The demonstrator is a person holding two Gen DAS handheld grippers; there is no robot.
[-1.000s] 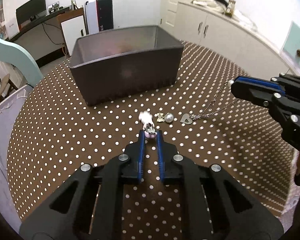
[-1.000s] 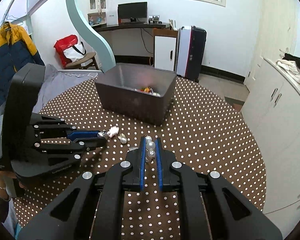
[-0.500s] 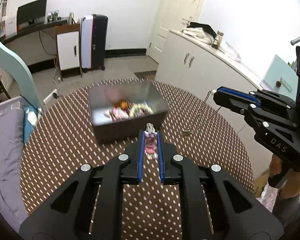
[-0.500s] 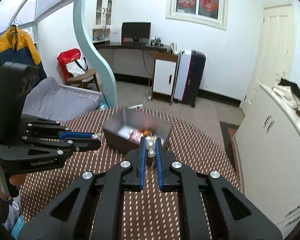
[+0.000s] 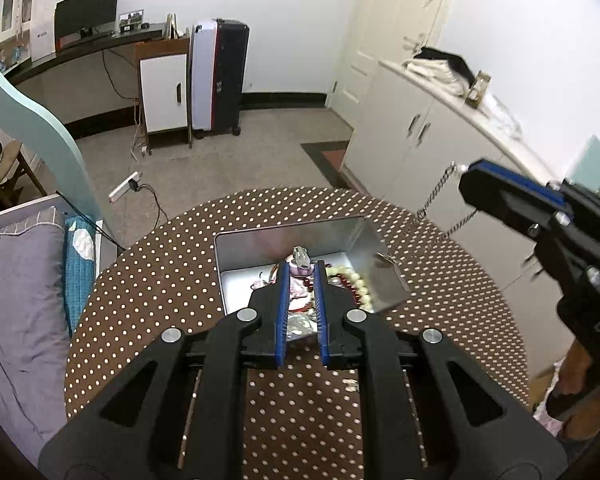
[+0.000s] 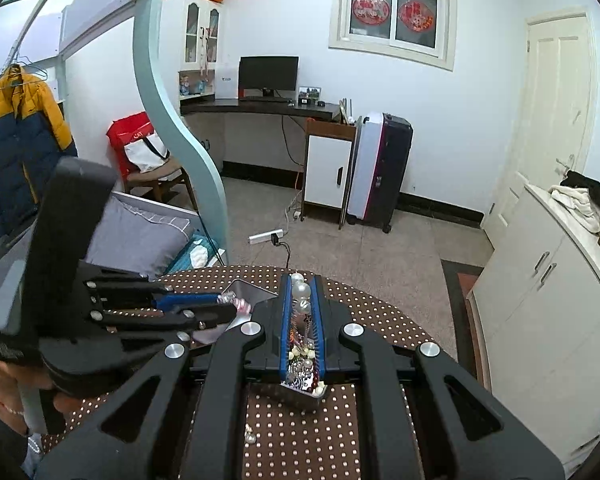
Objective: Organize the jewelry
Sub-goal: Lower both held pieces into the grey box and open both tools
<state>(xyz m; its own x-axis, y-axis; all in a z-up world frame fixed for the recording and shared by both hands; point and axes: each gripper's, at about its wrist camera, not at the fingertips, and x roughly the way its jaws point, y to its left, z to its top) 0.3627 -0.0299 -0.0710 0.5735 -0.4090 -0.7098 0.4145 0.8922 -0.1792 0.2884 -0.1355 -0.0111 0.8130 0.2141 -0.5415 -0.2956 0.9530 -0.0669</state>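
Note:
An open grey box (image 5: 236, 240) with several jewelry pieces inside stands on the dotted table. My left gripper (image 5: 300, 266) hangs over it, shut on a small pink and silver jewelry piece (image 5: 301, 259). In the right wrist view that left gripper (image 6: 228, 304) comes in from the left above the box (image 6: 246, 290). My right gripper (image 6: 300, 280) is shut on the pearl end of a silver chain necklace (image 6: 302, 290). Seen from the left wrist, the right gripper (image 5: 466, 170) holds the necklace (image 5: 436, 196) dangling, its pendant (image 5: 386, 262) at the box's right rim.
The round table (image 5: 160, 280) wears a brown cloth with white dots. A few loose beads (image 6: 250, 436) lie on it near me. A bed with a grey pillow (image 6: 136, 236) borders the left side, white cabinets (image 5: 420, 140) the right. A hand (image 5: 576, 372) grips the right tool.
Both grippers have risen from the tabletop and moved over the grey box. The pink piece and the necklace came up off the cloth with them.

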